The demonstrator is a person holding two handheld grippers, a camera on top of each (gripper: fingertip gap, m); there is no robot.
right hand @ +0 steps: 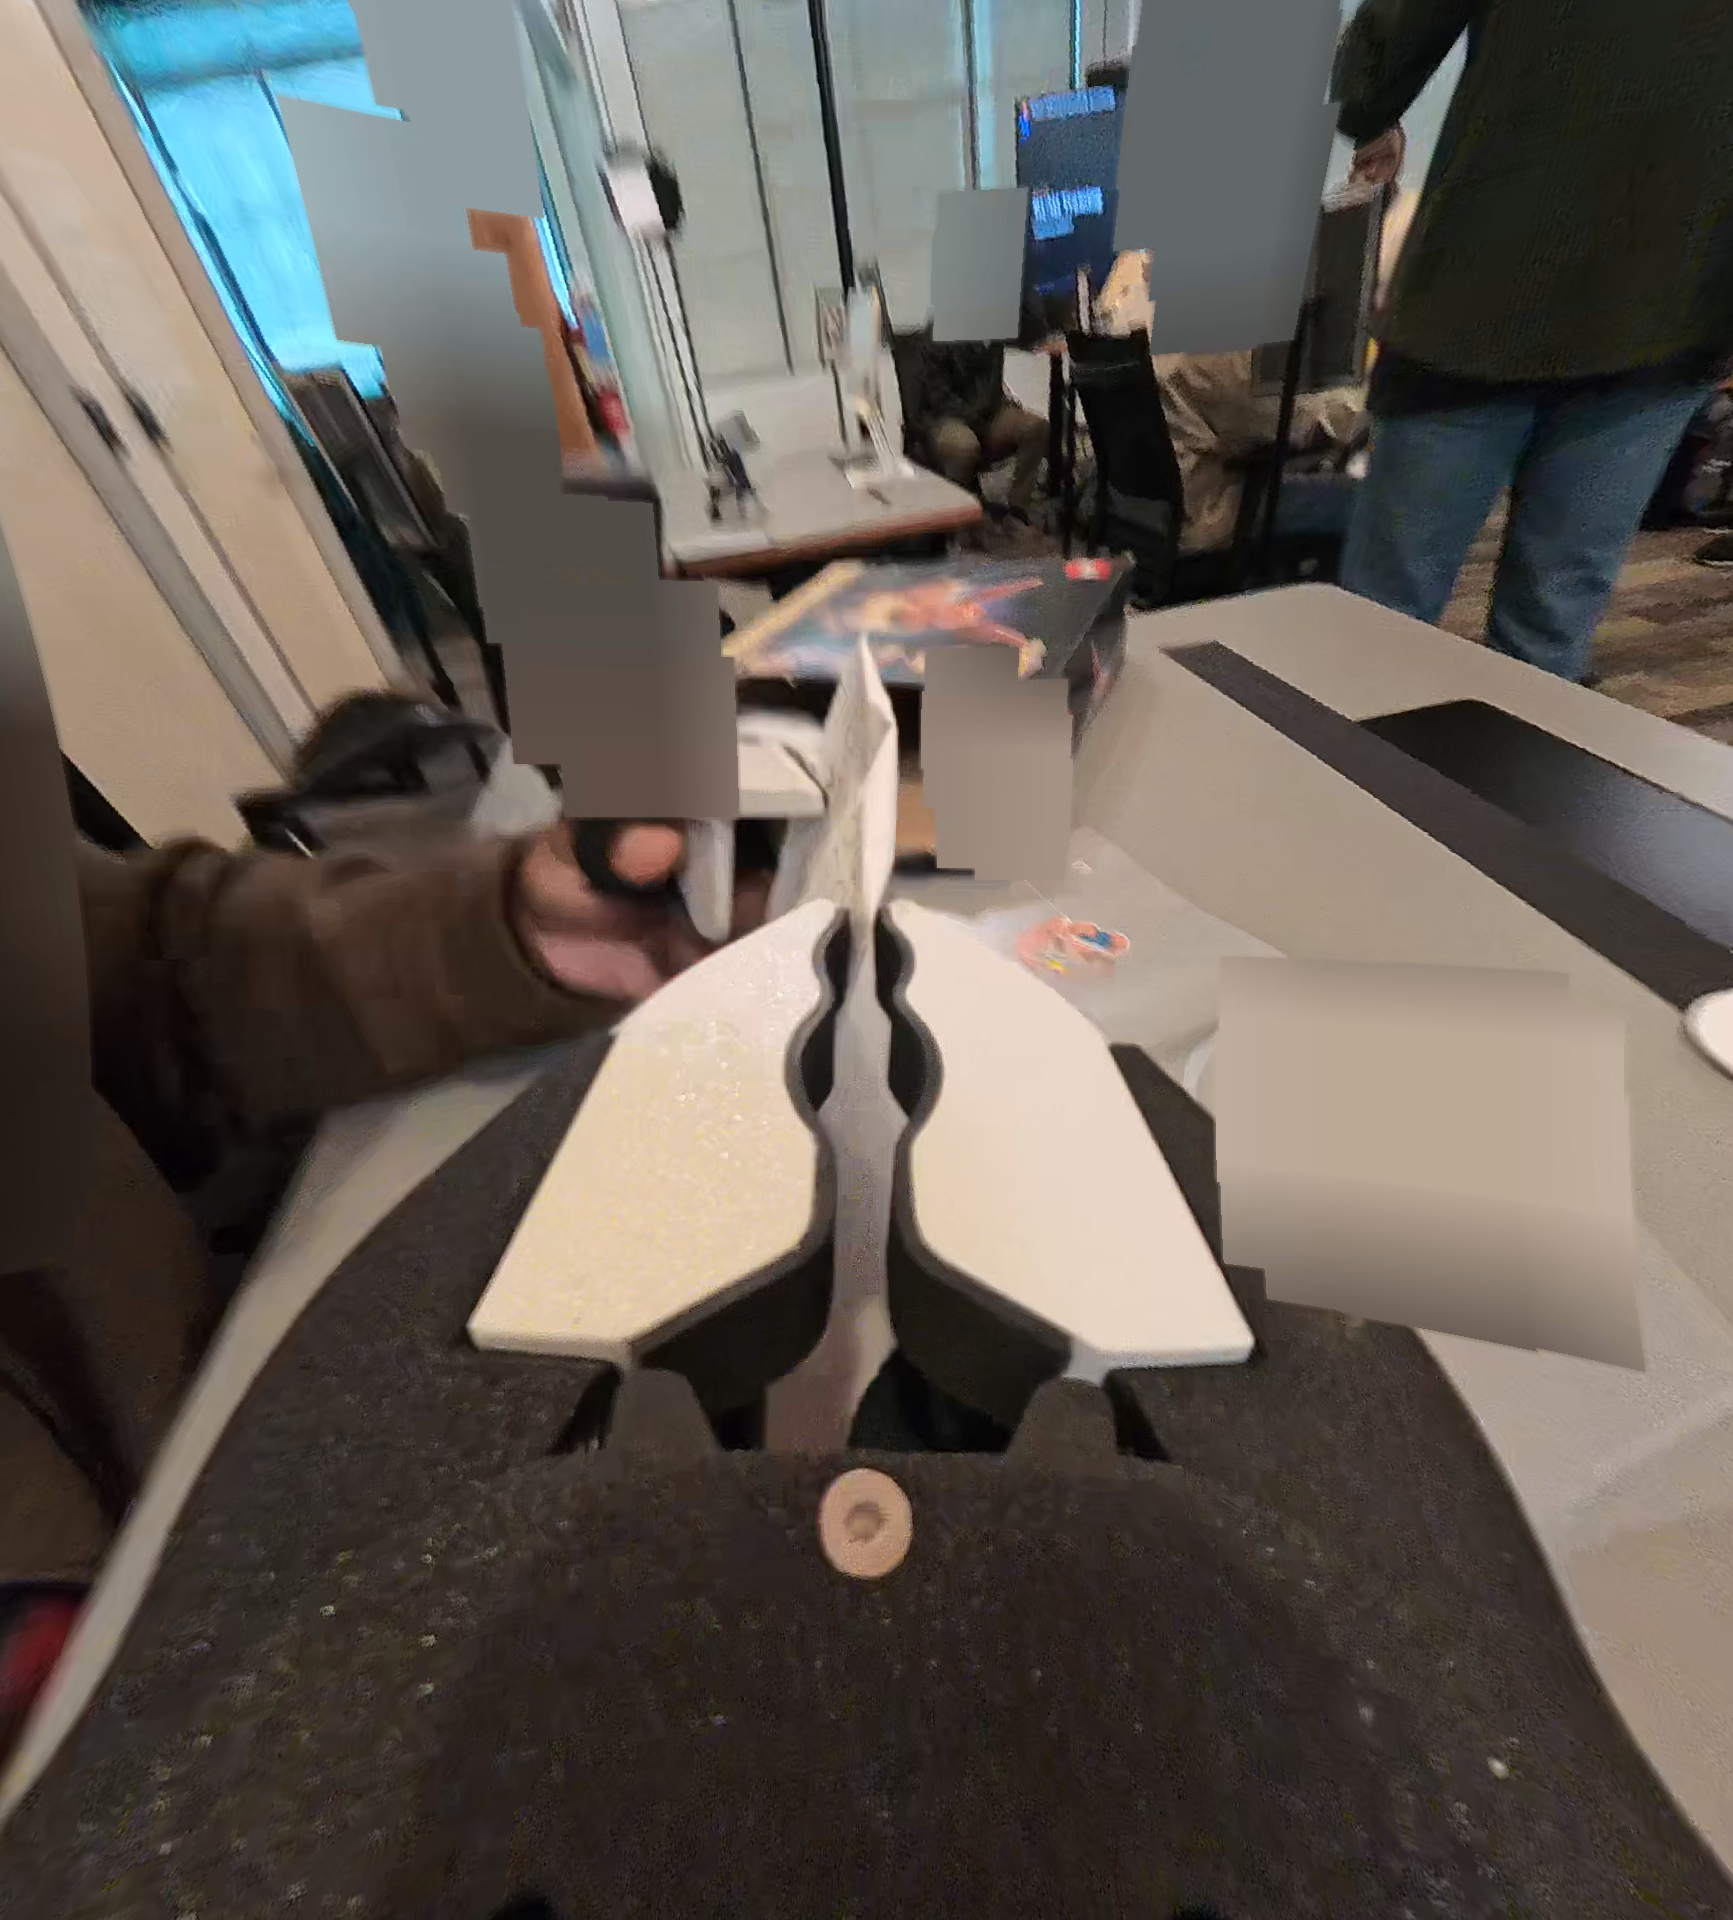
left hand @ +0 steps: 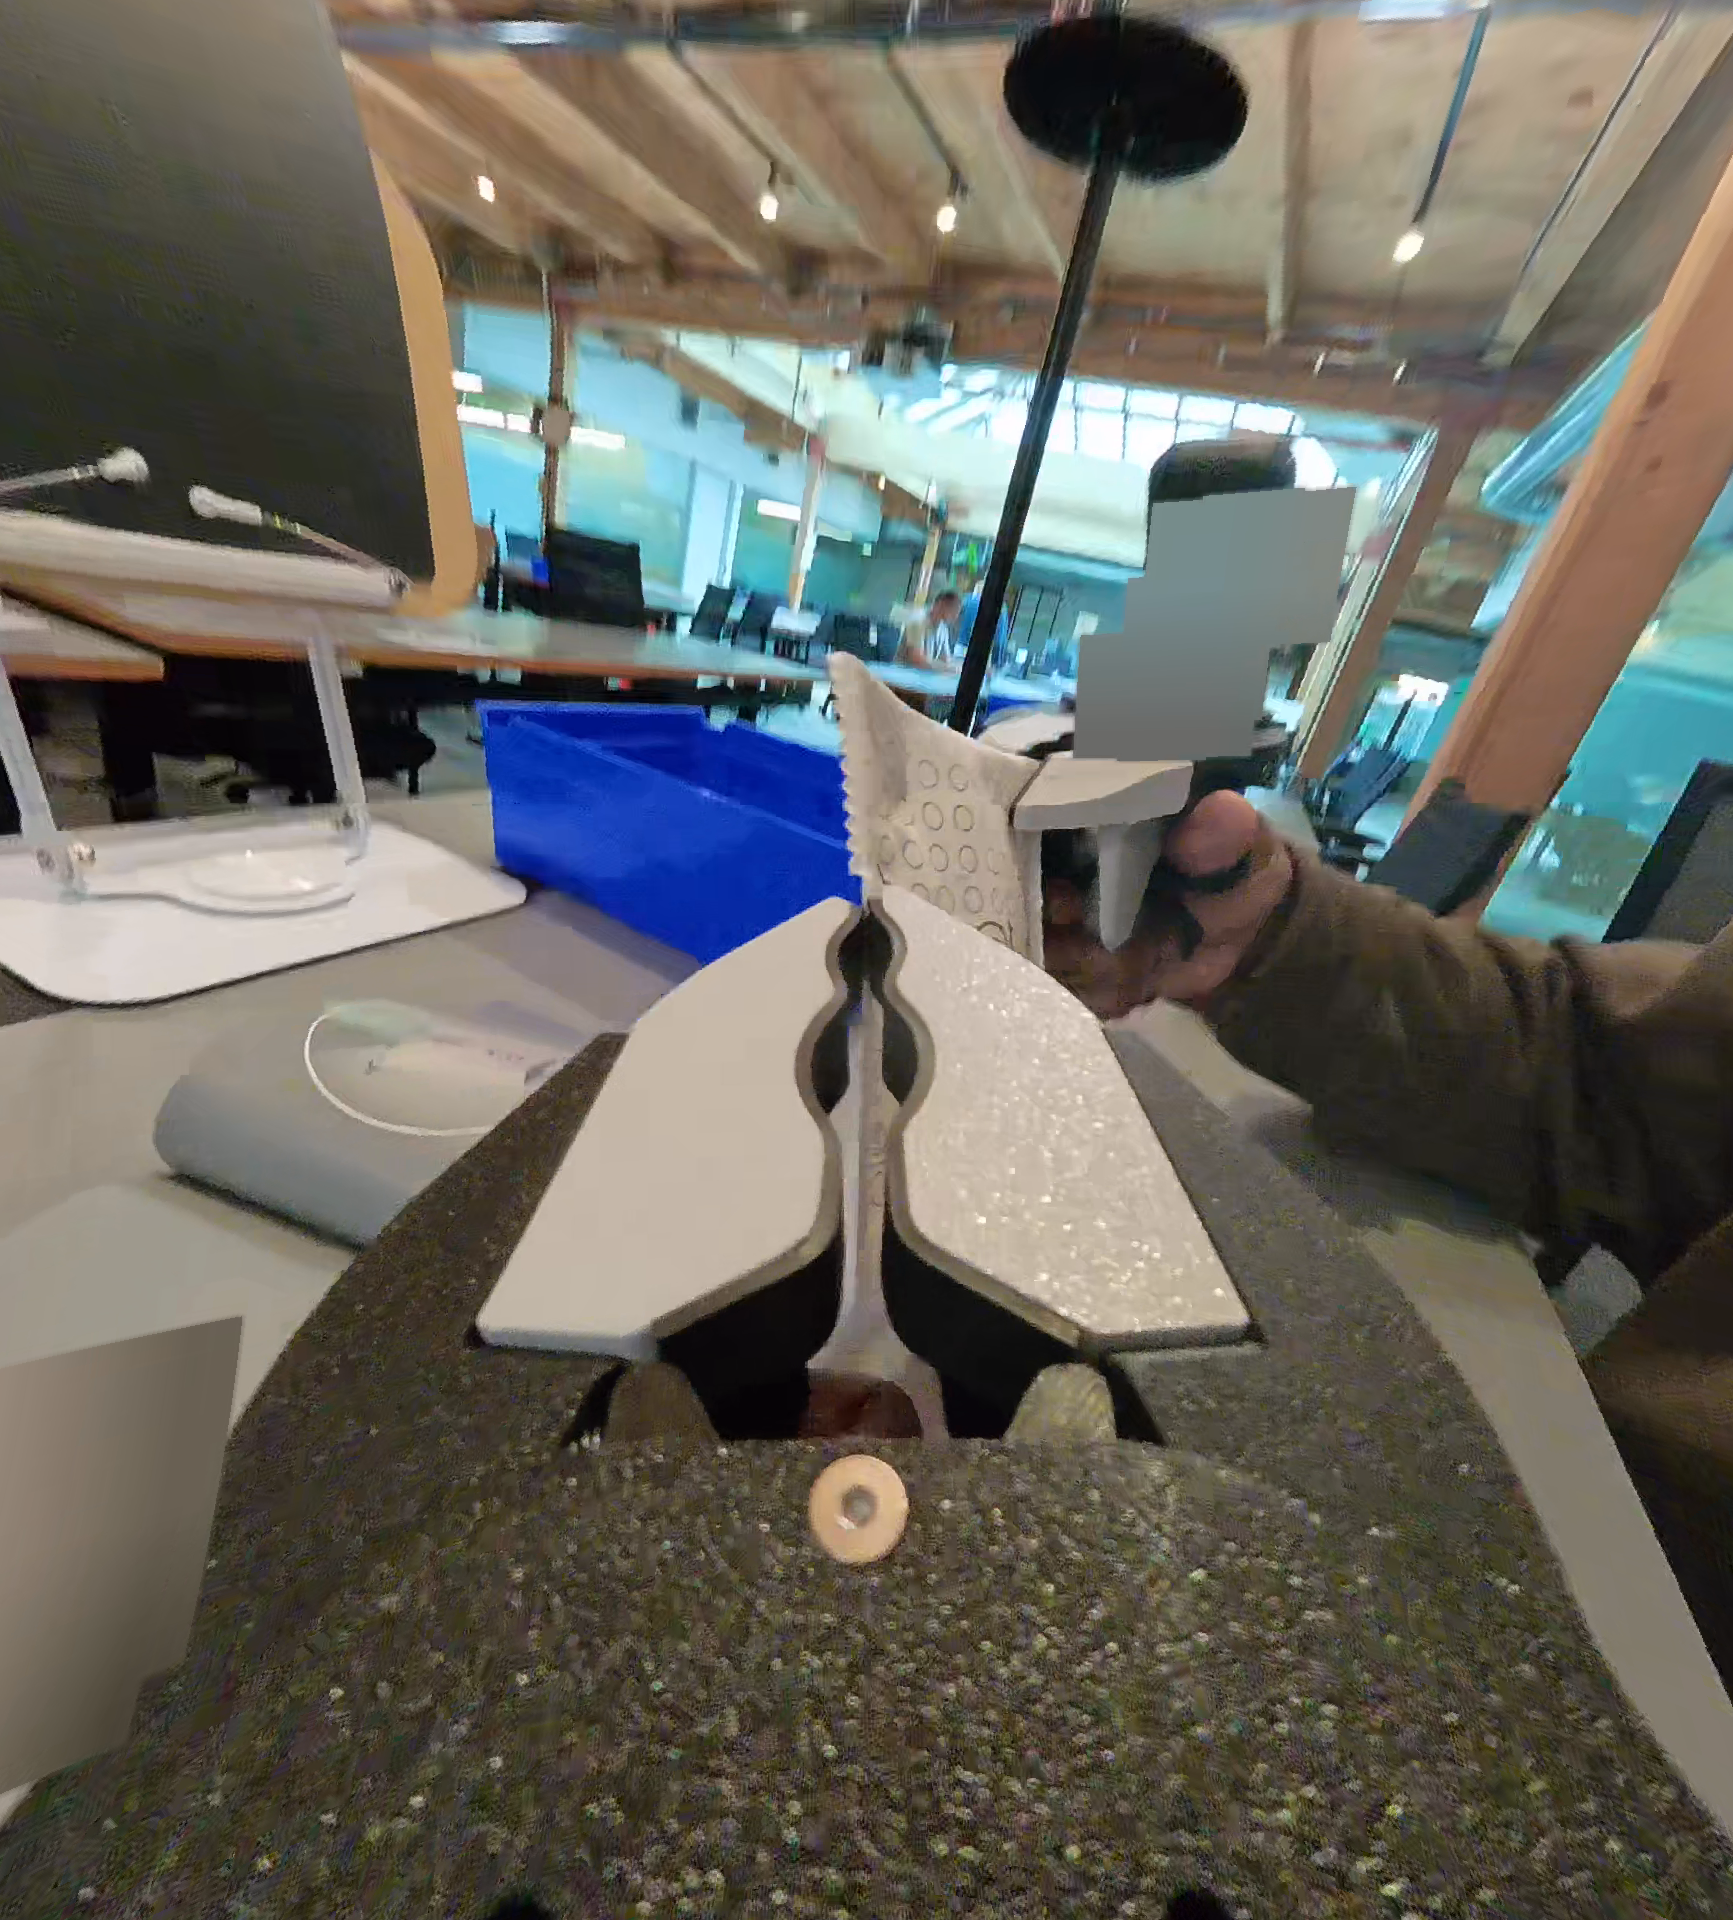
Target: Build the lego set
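Lego bag, white w/ a serrated edge, sits pinched between both your tongs. L gripper is clamped on it at its 6 o'clock; R gripper grips the same bag edge-on. Your R hand shows at 3 o'clock, blue bin at 10, lego box at 12 in the right wrist view.

Bright, even daylight with small ceiling spotlights glowing overhead; strong wide-angle bending at the edges; the right wrist view is motion-blurred, backgrounds soft; shadows faint.
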